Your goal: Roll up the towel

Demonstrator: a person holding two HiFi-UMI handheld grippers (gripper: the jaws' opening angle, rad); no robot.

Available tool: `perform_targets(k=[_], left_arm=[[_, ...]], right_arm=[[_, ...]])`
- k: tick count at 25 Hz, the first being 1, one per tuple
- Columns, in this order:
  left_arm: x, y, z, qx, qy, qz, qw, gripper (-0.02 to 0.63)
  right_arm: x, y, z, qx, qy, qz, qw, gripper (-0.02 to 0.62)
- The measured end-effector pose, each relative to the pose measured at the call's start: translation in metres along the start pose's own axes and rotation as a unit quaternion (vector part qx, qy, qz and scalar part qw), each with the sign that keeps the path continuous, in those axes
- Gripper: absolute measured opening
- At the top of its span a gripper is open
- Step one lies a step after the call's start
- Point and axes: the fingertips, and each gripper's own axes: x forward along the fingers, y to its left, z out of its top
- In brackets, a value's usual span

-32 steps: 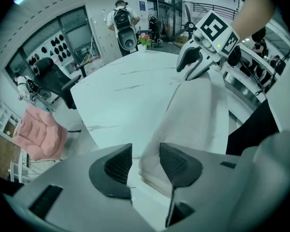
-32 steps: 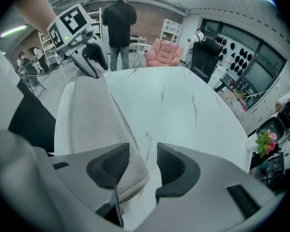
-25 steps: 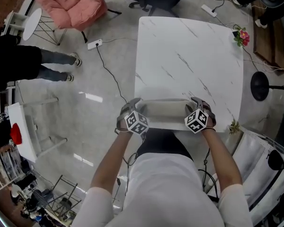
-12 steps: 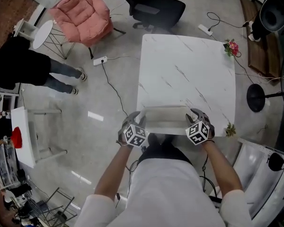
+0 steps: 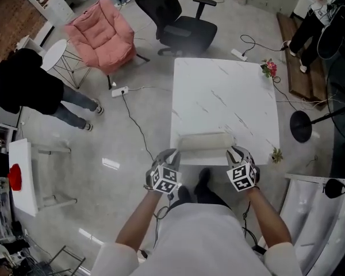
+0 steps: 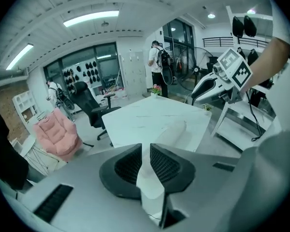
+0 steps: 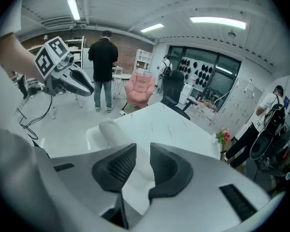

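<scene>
The towel (image 5: 204, 141) lies as a tight roll along the near edge of the table (image 5: 224, 85) — ahead of both grippers and below them, its two ends roughly in line with one gripper each. Neither touches it. The left gripper (image 6: 145, 153) has its jaws drawn in to a narrow slit, and they have just been closing; nothing sits between the pads, only the roll and the tabletop seen beyond them. The right gripper (image 7: 142, 153) shows a somewhat wider gap, also just been closing, and it too is empty, with the roll lying ahead and to its left.

From where I stand the rolling looks finished — this reads as the hands-off at the end, not a step in the middle. What follows calls for little: the roll appears to hold its shape by itself. If an end should slacken, the jaws would have to open again and come down on both ends together to tuck it.
</scene>
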Motion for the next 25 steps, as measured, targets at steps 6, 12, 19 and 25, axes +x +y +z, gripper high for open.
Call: perform_targets(k=[6,12,19,25], left_arm=[[-0.052,-0.014,0.003,-0.016,-0.034,-0.021,0.9991,0.064],[-0.096,-0.033,0.009,-0.030,-0.064,-0.040,0.9967,0.046],[-0.133,-0.054,0.020,-0.028,-0.099,-0.057,0.9931,0.035],[-0.163,-0.059,0.041,-0.043,-0.125,-0.056,0.9896,0.018]], right_arm=[[-0.055,0.028,0.028,0.032,-0.030,-0.031,0.999,0.086],[-0.105,0.050,0.041,0.053,-0.063,-0.054,0.995,0.074],[-0.158,0.065,0.052,0.086,-0.106,-0.069,0.988,0.054],[-0.196,0.064,0.064,0.102,-0.146,-0.069,0.982,0.035]])
